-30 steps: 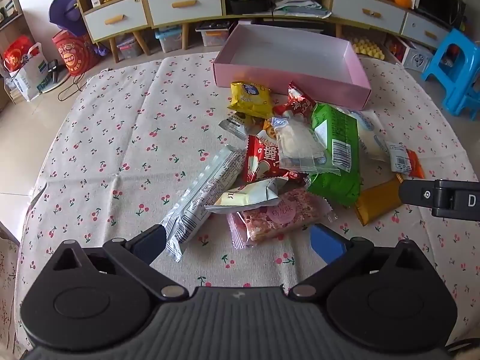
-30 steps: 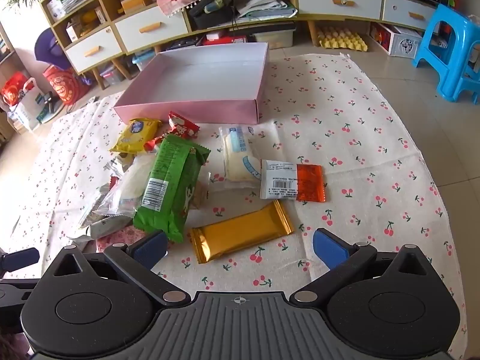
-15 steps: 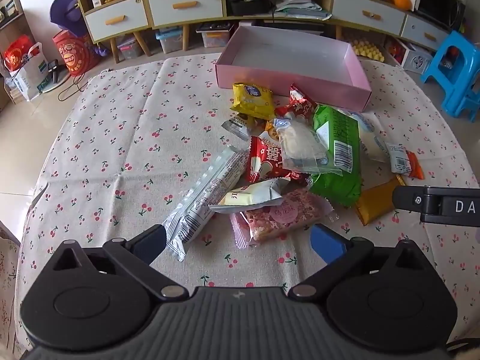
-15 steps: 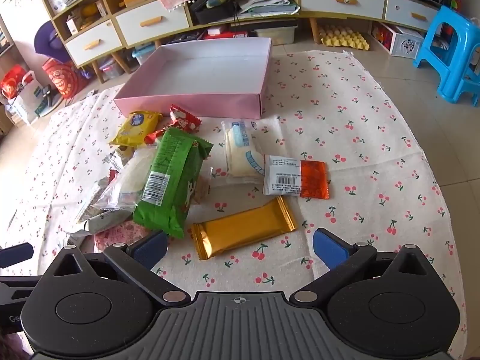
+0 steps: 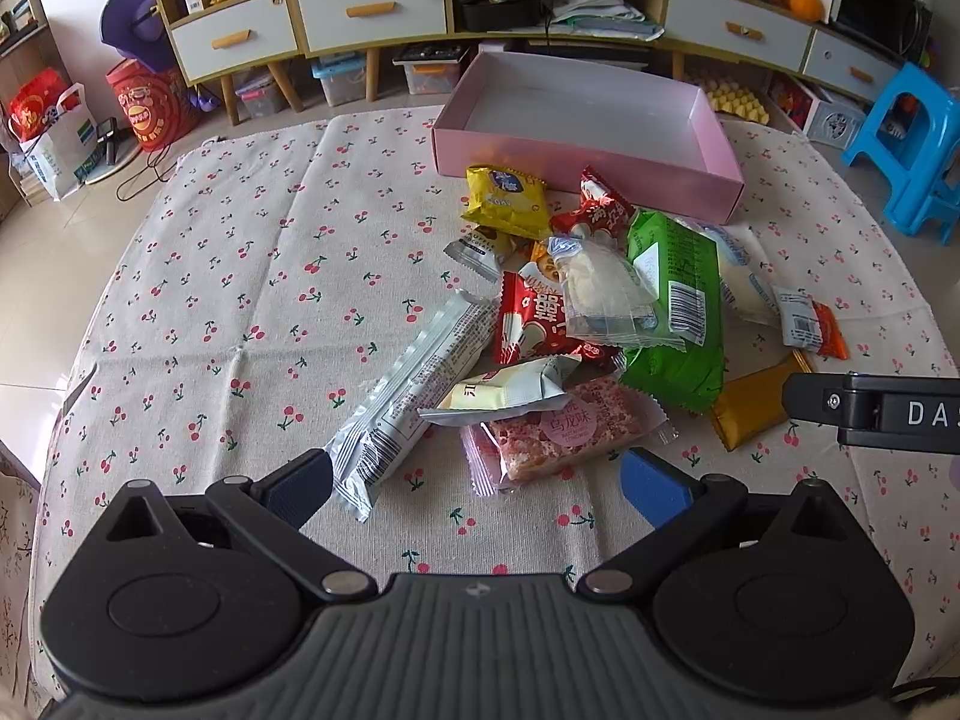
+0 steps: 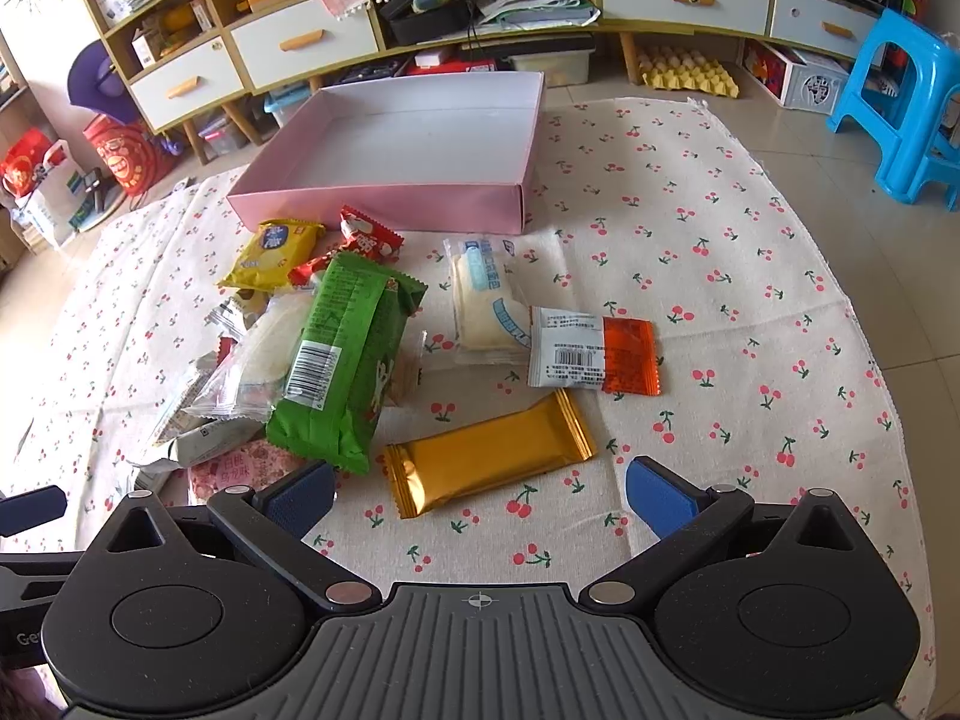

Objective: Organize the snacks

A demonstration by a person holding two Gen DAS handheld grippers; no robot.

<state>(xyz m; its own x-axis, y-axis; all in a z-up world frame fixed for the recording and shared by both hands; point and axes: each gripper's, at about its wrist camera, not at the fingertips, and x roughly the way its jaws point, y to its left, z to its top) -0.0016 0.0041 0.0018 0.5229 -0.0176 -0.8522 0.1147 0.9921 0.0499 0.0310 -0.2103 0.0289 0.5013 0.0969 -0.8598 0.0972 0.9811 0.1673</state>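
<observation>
Gold foil catches the light on a long snack bar (image 6: 489,453) lying just ahead of the right gripper (image 6: 480,495), between its two spread blue fingertips (image 6: 657,495); the bar's long axis runs slantwise, its near end toward the gripper's left finger and its far end pointing up and to the right. The tool is released and grips nothing. Beyond the bar's left end sits a green packet (image 6: 345,354), long axis running away from the gripper toward the pink box (image 6: 384,204), which is open at the far side of the cherry-print cloth (image 6: 720,276). The left gripper (image 5: 477,483) is likewise spread wide and empty-handed, a pink snack pack (image 5: 564,435) just ahead between its fingers and a silver wrapper (image 5: 414,384) stretching diagonally from beside its left fingertip toward the heap.
</observation>
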